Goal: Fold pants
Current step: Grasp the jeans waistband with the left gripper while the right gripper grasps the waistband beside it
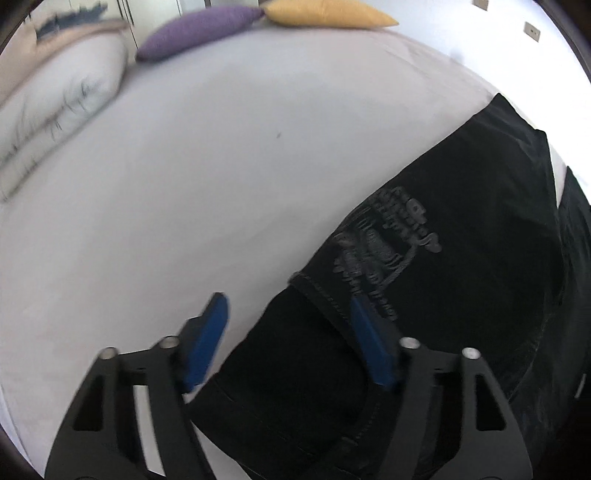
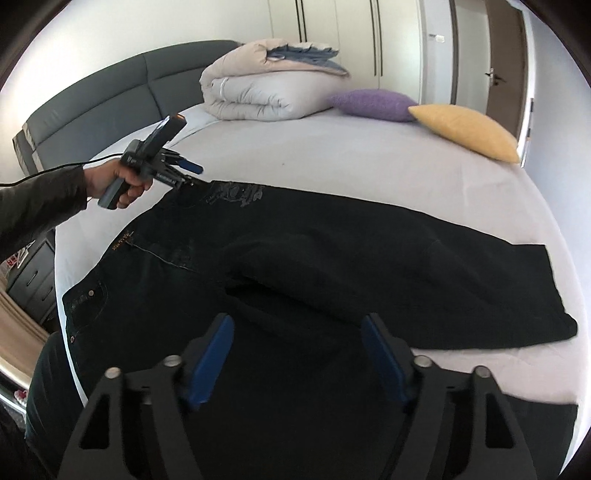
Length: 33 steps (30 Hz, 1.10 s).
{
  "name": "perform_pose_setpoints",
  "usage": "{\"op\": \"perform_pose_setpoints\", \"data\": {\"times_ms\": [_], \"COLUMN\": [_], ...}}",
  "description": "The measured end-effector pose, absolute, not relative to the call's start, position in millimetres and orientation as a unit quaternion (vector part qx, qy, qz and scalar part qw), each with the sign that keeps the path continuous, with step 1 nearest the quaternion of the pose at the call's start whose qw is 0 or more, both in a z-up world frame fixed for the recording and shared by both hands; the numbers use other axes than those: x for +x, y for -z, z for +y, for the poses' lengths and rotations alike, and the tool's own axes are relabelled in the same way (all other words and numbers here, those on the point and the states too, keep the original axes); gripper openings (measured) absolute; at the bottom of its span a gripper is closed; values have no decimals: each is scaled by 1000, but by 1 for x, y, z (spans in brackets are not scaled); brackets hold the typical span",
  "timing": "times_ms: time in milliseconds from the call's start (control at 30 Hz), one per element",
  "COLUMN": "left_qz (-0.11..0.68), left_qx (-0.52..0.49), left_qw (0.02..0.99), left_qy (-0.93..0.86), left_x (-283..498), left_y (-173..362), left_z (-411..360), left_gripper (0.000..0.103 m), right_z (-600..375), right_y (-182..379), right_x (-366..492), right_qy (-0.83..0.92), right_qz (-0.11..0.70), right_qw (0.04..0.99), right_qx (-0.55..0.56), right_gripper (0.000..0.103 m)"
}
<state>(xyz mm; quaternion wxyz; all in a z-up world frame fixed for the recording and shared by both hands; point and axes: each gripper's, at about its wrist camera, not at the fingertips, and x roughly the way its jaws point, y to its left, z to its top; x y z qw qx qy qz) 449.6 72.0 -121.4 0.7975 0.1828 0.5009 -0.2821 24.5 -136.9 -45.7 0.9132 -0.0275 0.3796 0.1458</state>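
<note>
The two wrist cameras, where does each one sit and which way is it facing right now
Left wrist: on the left gripper, looking steeply down at the waist corner of the black pants on the bed; only its own blue-padded fingers show.
Right wrist: on the right gripper, looking across the pants toward the headboard; the left hand shows.
Shared: pants, purple cushion, yellow cushion, folded duvet.

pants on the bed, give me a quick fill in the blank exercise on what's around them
The pants spread on the bed are ____ in colour.
Between the folded duvet and the yellow cushion lies a ____ cushion.
The left tongs are at the ____ end of the pants.

Missing words: black; purple; waistband
</note>
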Motion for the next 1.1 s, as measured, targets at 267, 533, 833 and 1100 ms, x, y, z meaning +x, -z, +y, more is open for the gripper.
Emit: {"op": "perform_pose_setpoints", "data": {"times_ms": [267,533,833,1100], "left_qz": [531,453,353,326], "left_qx": [159,211,201,198], "left_qw": [779,821,873,883], "left_qy": [294,274,272,273], "left_x": [470,428,354,354], "left_y": [149,135,97,92], "left_z": [84,81,102,117], "left_gripper": [45,5,4,4], "right_z": [-126,-103,-48,-3], "right_y": [53,47,32,45], "right_x": [61,113,189,228], "right_qy": [-178,-196,-238,-241], "right_qz": [392,397,398,399], "right_qw": [902,892,868,840], "right_qx": [-32,-87,-177,-278], "right_gripper": [63,44,35,35]}}
